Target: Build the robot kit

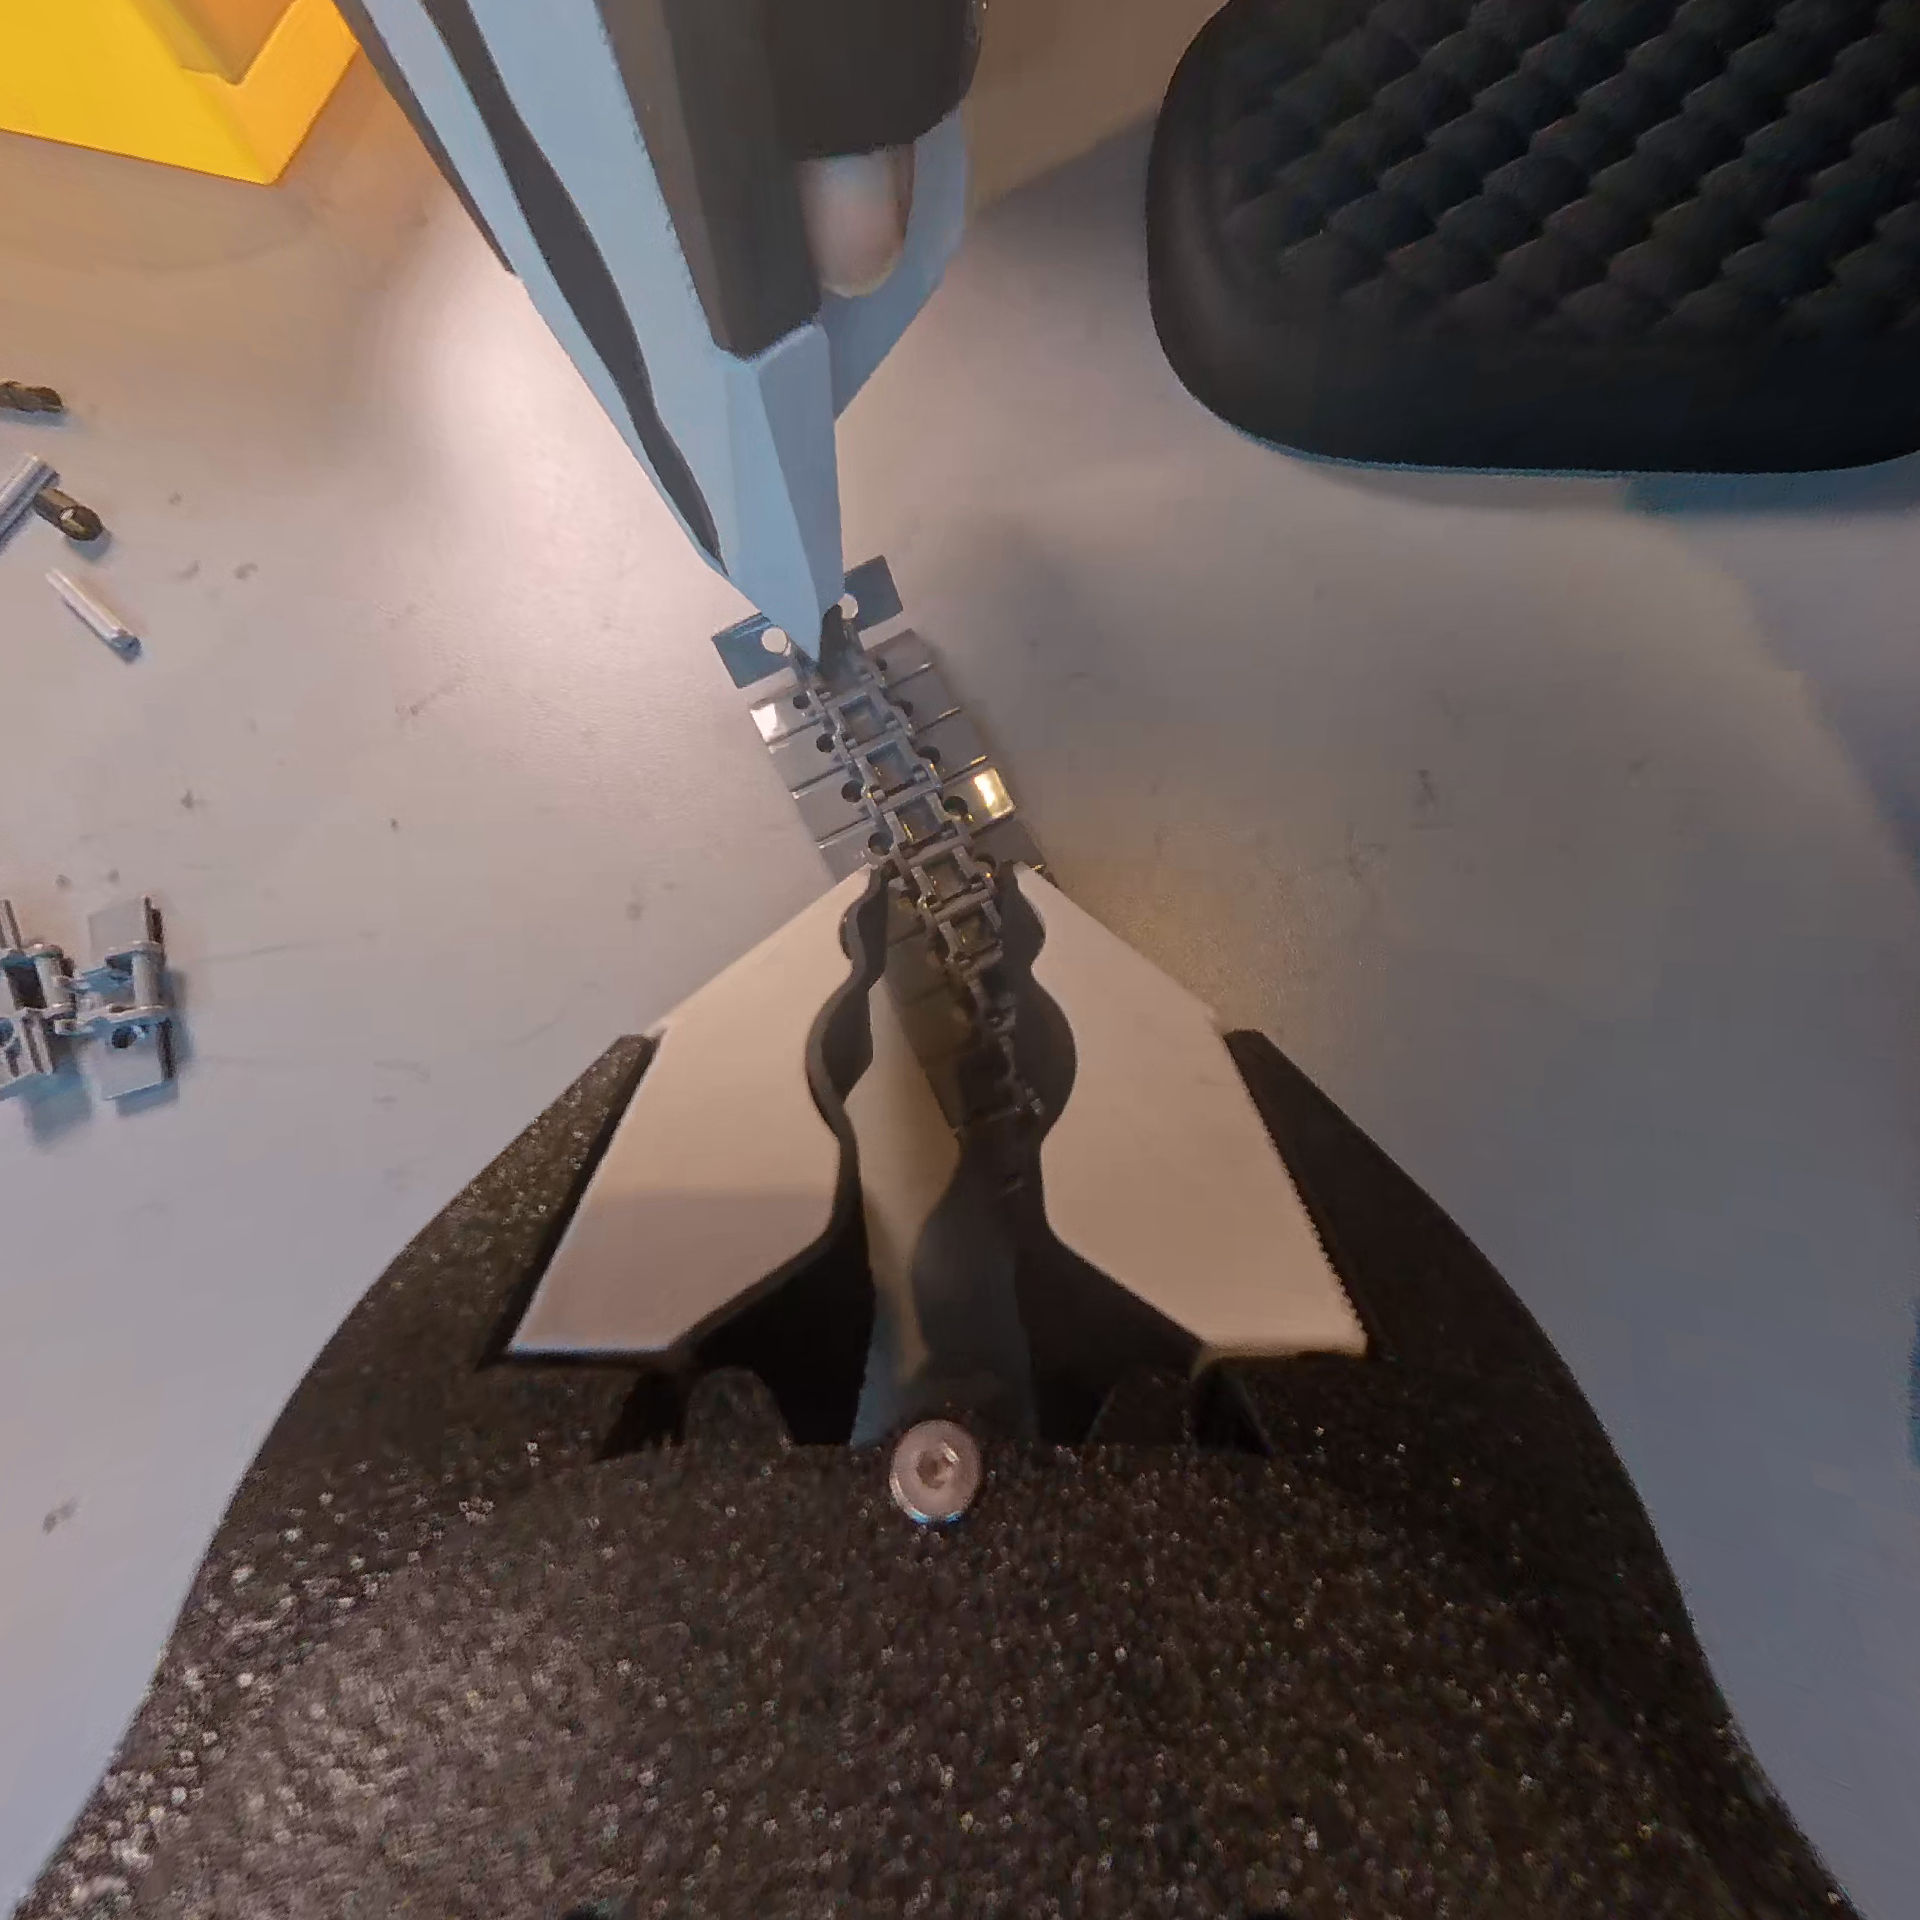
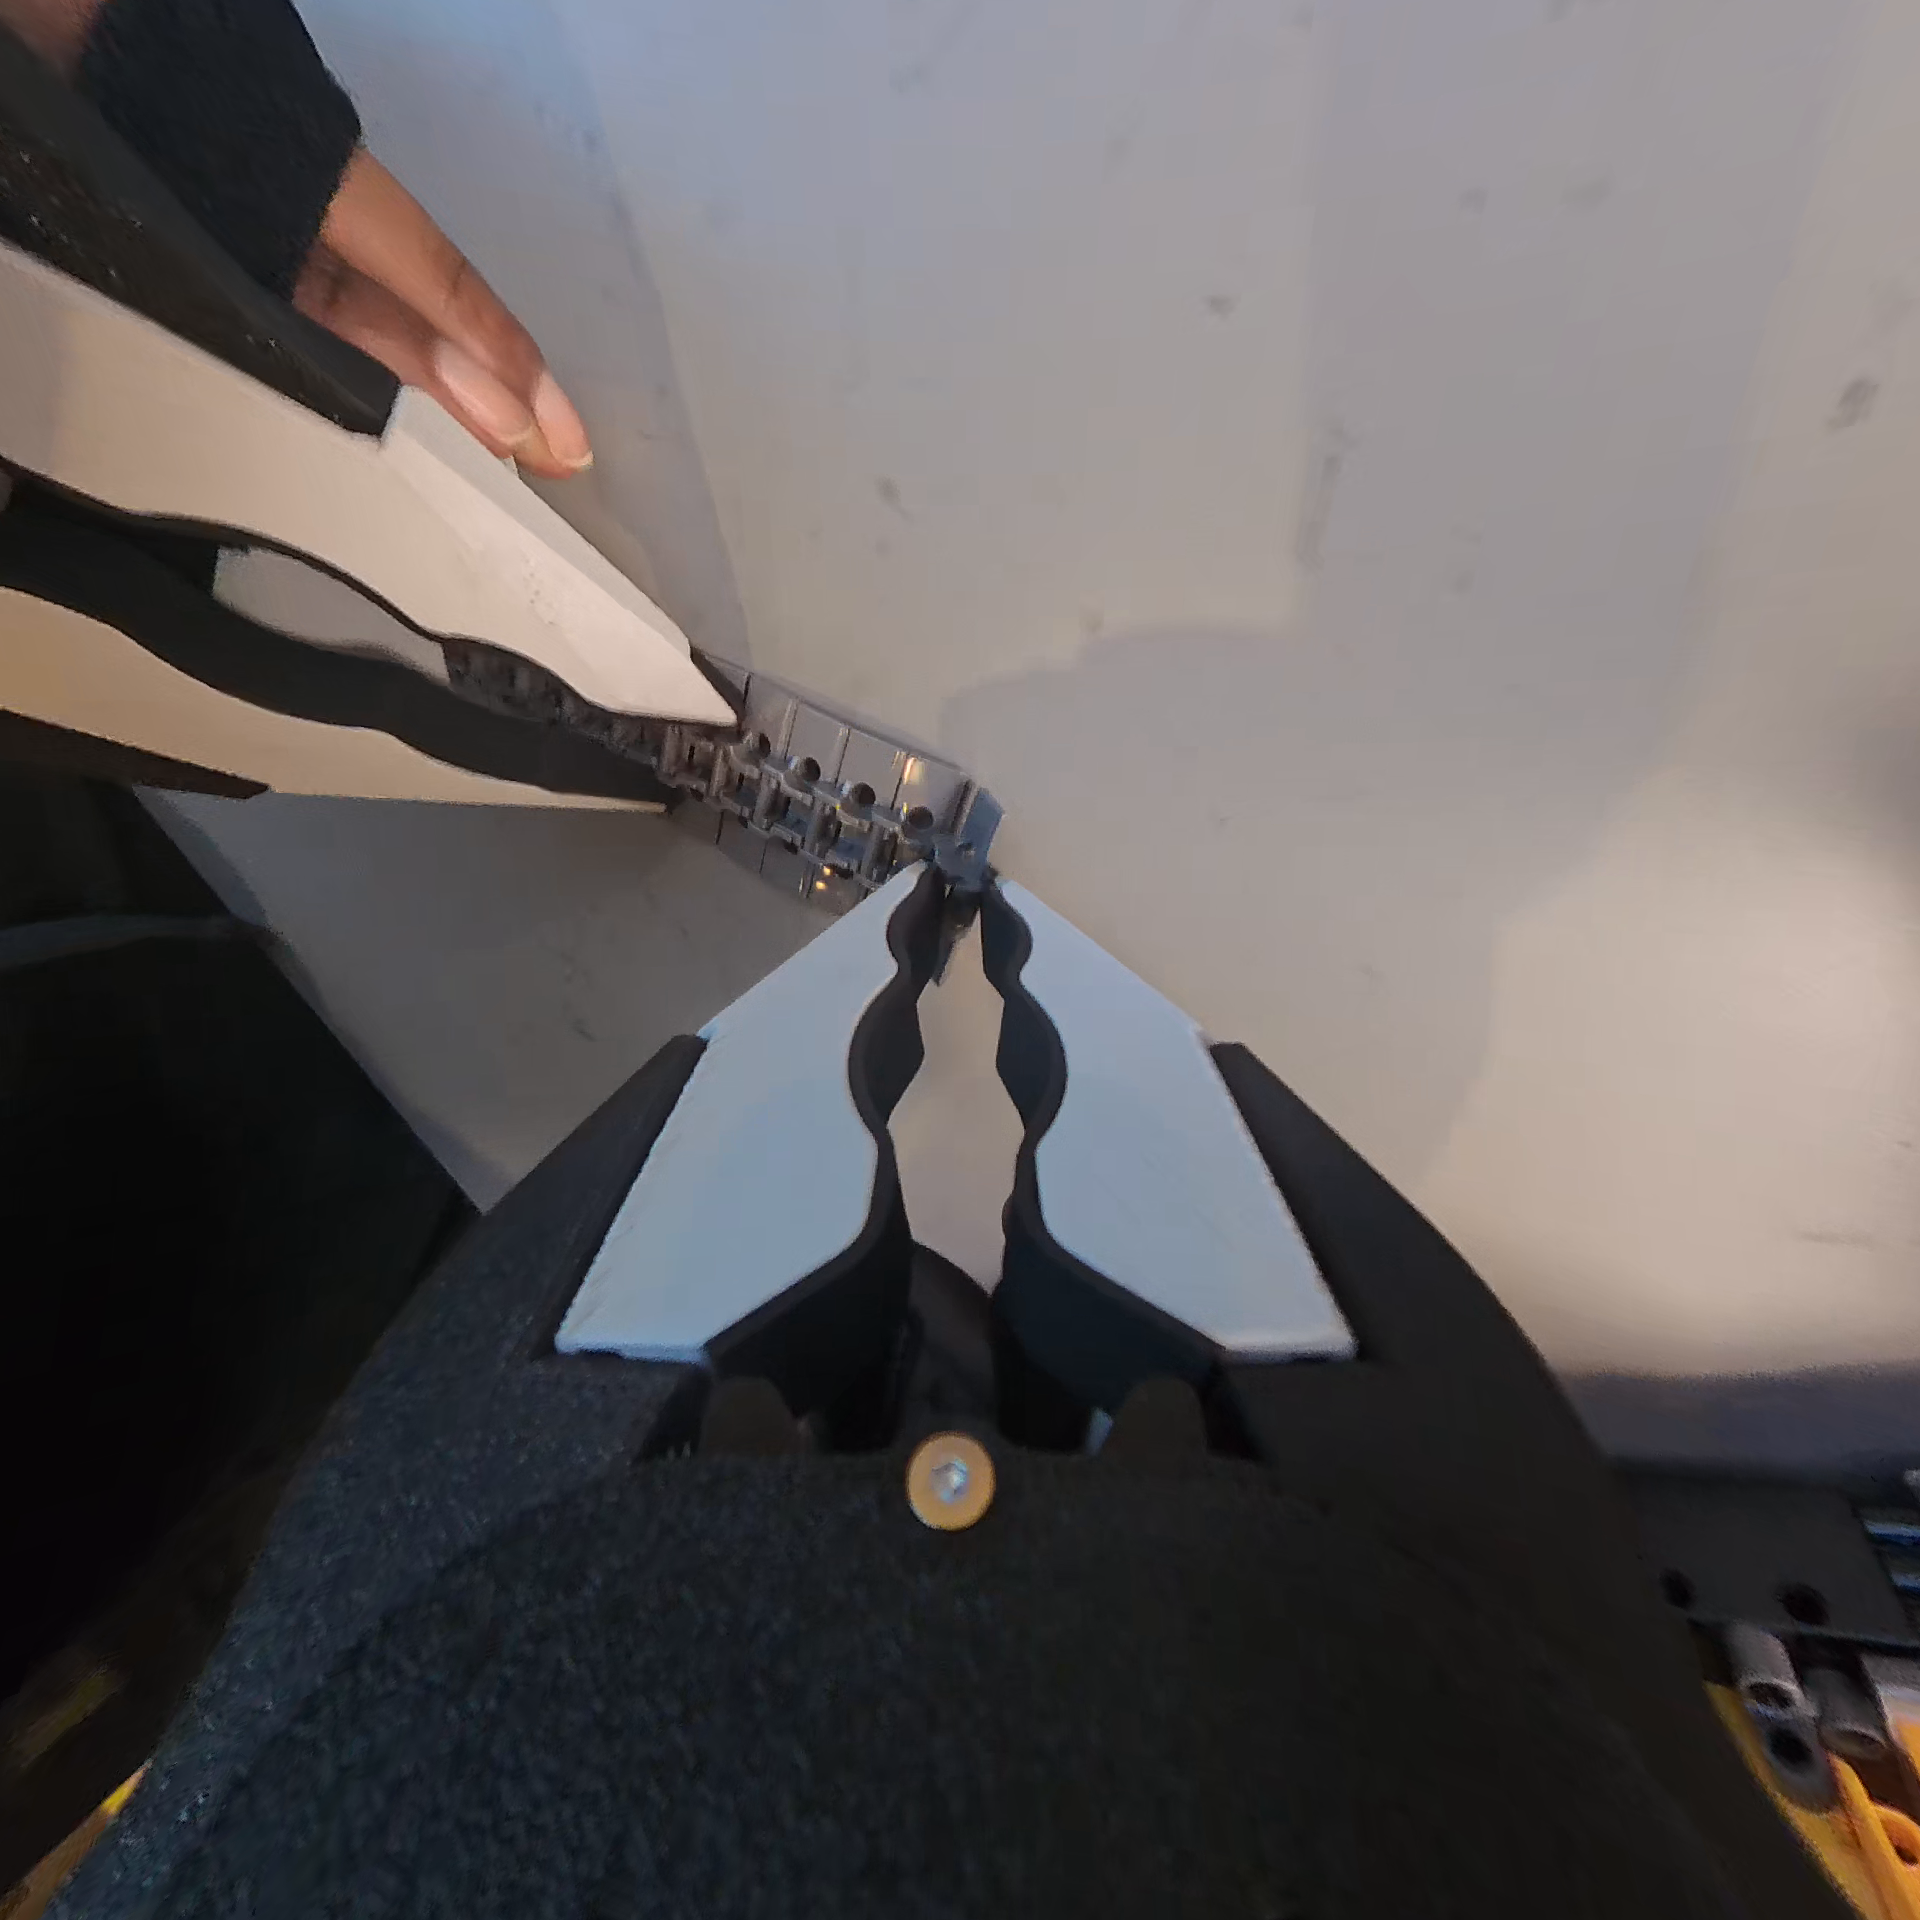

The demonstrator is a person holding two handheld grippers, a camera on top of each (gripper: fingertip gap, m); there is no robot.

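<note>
A grey linked track strip of plastic plates (image 1: 888,764) lies on the pale table (image 1: 416,790). My left gripper (image 1: 951,894) is shut on its near end, and the links run back between the pads. My right gripper (image 1: 821,639) comes in from above and pinches the strip's far end link. In the right wrist view the strip (image 2: 831,790) runs from the left gripper (image 2: 696,748) at the left to my right gripper (image 2: 951,883), whose tips are shut on a small dark link piece.
A yellow bin (image 1: 177,83) stands at the far left corner. A black foam-lined pad (image 1: 1579,218) lies at the far right. Loose grey link pieces (image 1: 88,1003) and pins (image 1: 94,613) lie at the left. A tray with dark parts (image 2: 1808,1683) shows at the lower right. Spacing between my two grippers at the tips: around 6 cm.
</note>
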